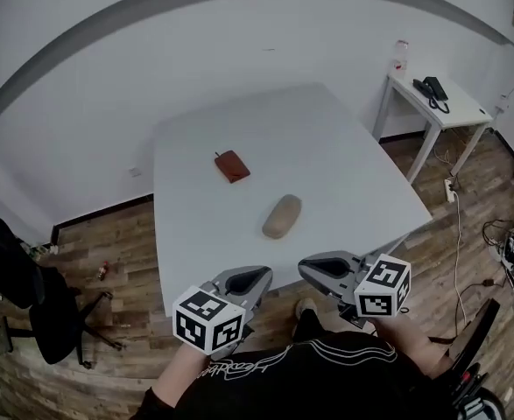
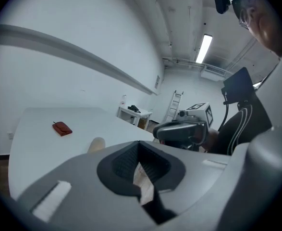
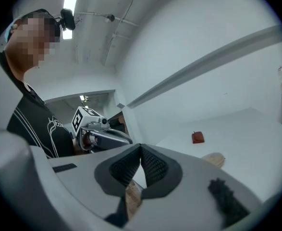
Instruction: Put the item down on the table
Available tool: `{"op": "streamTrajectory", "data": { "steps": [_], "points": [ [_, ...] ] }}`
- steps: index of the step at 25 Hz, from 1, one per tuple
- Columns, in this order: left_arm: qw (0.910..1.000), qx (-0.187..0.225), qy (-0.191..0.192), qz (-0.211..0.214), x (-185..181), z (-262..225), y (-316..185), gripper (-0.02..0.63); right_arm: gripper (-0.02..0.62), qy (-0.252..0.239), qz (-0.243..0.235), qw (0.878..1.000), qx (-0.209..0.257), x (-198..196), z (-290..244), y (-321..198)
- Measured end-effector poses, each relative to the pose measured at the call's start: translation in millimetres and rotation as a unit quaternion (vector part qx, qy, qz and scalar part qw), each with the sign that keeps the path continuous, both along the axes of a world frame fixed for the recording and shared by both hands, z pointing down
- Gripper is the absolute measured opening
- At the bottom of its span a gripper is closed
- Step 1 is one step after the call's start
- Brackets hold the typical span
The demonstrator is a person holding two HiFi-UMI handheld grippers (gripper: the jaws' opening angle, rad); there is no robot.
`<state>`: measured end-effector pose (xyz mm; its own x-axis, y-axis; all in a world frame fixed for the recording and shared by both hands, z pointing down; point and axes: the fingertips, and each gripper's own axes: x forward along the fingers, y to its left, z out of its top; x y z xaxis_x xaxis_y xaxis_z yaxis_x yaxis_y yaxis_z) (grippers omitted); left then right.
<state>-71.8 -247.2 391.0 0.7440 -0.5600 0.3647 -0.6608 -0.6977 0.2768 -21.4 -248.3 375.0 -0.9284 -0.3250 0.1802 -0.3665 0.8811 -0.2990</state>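
Observation:
A flat red-brown pouch (image 1: pixel 232 165) lies near the middle of the white table (image 1: pixel 327 147). A tan oval item (image 1: pixel 282 216) rests closer to me, toward the front edge. Both grippers hover off the table's front edge, close to my body. My left gripper (image 1: pixel 248 280) is shut with nothing between its jaws, and so is my right gripper (image 1: pixel 327 268). The left gripper view shows the pouch (image 2: pixel 62 128) and the tan item (image 2: pixel 96 144) beyond the closed jaw tips (image 2: pixel 139 146). From the right gripper (image 3: pixel 141 148), the pouch (image 3: pixel 198 137) and the tan item (image 3: pixel 214 159) are also in sight.
A small white side table (image 1: pixel 449 108) with a black phone (image 1: pixel 432 88) stands at the back right. A black office chair (image 1: pixel 29 304) is on the wooden floor at the left. Cables (image 1: pixel 510 243) lie on the floor at the right.

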Motion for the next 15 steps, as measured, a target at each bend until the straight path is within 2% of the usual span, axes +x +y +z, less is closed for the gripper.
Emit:
{"op": "streamTrajectory", "data": {
  "steps": [2,5,8,11,15],
  "points": [
    [0.9998,0.009,-0.001,0.017,1.0,-10.1,15.6,0.006,0.009,-0.009,-0.004,1.000,0.005,-3.9,-8.8,12.5],
    [0.9993,0.031,-0.004,0.022,0.1,-13.7,30.1,0.006,0.009,-0.017,-0.008,1.000,-0.002,-8.3,-9.1,31.3],
    [0.9995,0.025,-0.009,0.018,-0.9,-7.2,35.2,0.006,0.009,-0.013,0.004,1.000,-0.012,-8.5,-3.3,39.1],
    [0.9997,0.014,0.011,0.019,-0.4,-5.2,40.0,0.006,0.009,0.005,0.006,1.000,-0.009,-11.7,0.6,45.2],
    [0.9991,0.027,0.027,0.014,0.8,-13.6,46.3,0.006,0.009,0.011,0.005,1.000,-0.004,-12.7,-0.4,53.4]
  ]
}}
